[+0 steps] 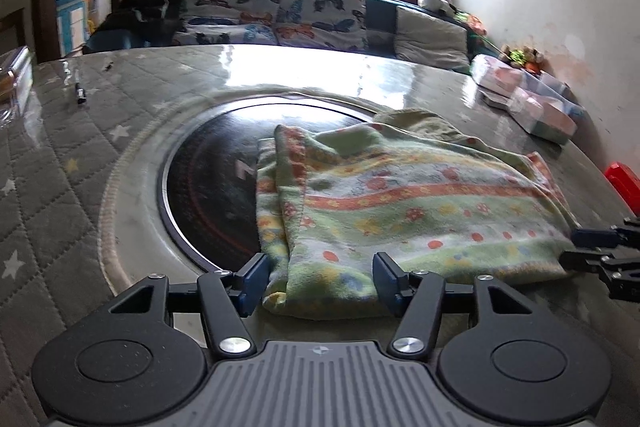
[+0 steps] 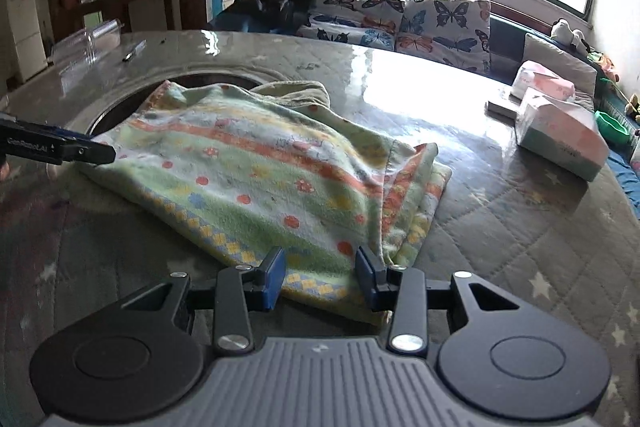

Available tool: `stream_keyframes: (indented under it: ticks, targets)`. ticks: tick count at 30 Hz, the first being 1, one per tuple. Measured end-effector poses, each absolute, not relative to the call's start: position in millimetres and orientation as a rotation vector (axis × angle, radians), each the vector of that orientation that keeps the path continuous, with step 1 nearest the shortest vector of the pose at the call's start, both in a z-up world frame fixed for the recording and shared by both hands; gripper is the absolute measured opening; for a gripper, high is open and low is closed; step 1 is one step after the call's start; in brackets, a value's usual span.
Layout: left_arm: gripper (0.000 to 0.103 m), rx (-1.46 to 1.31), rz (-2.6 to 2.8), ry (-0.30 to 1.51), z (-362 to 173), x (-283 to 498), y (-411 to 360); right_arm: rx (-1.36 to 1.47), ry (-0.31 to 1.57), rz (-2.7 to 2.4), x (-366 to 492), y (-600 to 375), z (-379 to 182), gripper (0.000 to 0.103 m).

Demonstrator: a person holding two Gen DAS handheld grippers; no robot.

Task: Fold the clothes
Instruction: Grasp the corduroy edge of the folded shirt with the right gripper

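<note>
Fold judged partly done: floral striped towel (image 1: 404, 203) lay doubled over on the quilted table cover (image 1: 52, 163), upper layer draped unevenly, one side bunched into loose ridges, edges not squared. Lay straight ahead of both tools, its near hem between their fingers. Left gripper (image 1: 320, 281) stood with jaws spread wide, the towel's near corner resting in the gap, nothing pinched. Right gripper (image 2: 320, 277) likewise parted, blue pads either side of the checked hem, cloth loose between them. Left to do, by the look of it: smoothing, squaring, at least one further fold. Beyond the left tool's tips, partly under the towel, a dark round inset plate (image 1: 212, 183) sunk in the table; far left of that tool, a small dark pen-like thing (image 1: 80, 91). Ahead and right of the right tool, two wrapped tissue packs (image 2: 560, 135), well apart from the cloth. Nothing directly in the way; the rim of the inset plate possibly a snag for dragged fabric.
</note>
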State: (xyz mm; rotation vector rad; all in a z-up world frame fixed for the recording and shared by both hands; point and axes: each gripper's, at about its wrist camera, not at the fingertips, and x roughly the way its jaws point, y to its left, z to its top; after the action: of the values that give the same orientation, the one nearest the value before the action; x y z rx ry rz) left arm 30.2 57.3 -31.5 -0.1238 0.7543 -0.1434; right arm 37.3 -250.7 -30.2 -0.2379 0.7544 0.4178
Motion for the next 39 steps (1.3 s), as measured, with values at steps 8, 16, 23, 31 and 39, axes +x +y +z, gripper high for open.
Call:
stream_keyframes:
  ticks: [8, 16, 23, 31, 39]
  targets:
    - [0.062, -0.107, -0.171, 0.711, -15, 20, 53, -0.168, 0.773, 0.433, 35, -262, -13, 0.039]
    - [0.058, -0.088, -0.327, 0.636, 1, 31, 18, -0.118, 0.701, 0.465, 83, -238, 5, 0.028]
    - [0.039, -0.053, -0.496, 0.679, -23, 43, -21, -0.046, 0.74, 0.47, 140, -208, -4, 0.014]
    - [0.037, -0.031, -0.535, 0.708, -36, 45, -24, -0.075, 0.784, 0.431, 177, -191, -34, 0.004]
    - [0.041, -0.055, -0.53, 0.701, -36, 41, -25, -0.068, 0.755, 0.492, 167, -182, -18, 0.009]
